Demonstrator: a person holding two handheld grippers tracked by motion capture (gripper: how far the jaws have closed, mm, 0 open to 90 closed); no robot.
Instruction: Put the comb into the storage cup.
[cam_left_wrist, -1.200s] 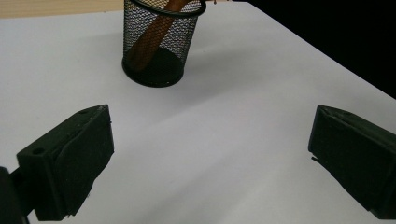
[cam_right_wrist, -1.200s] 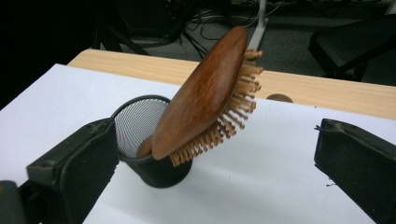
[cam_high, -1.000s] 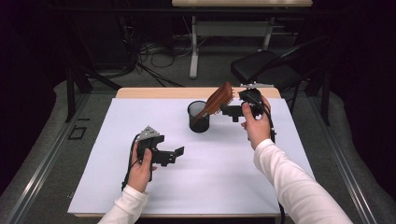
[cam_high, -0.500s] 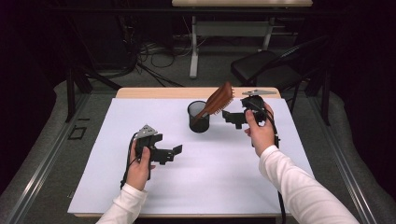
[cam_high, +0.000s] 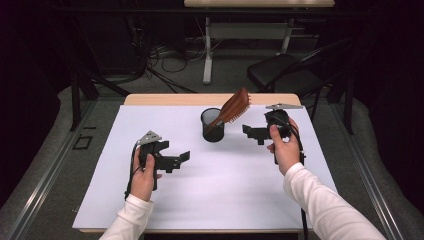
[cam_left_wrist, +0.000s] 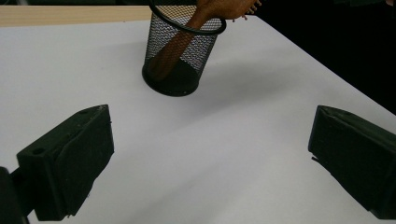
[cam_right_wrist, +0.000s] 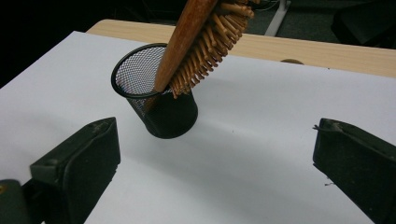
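- Hairbrush (cam_high: 232, 107) is stood handle-down in black mesh cup (cam_high: 213, 125), leaning over rim, bristle head up & toward right side.
- Cup is set on white sheet (cam_high: 210, 200), back-centre of table.
- Right gripper (cam_high: 251, 132) is held just beside cup; jaws spread wide, nothing gripped.
- Left gripper (cam_high: 180, 159) is held nearer, apart from cup; jaws spread wide, nothing touched.

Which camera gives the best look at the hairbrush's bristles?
The right gripper view: the hairbrush bristles face it, close. The left gripper view shows its handle through the mesh cup; the high view shows it small, leaning.
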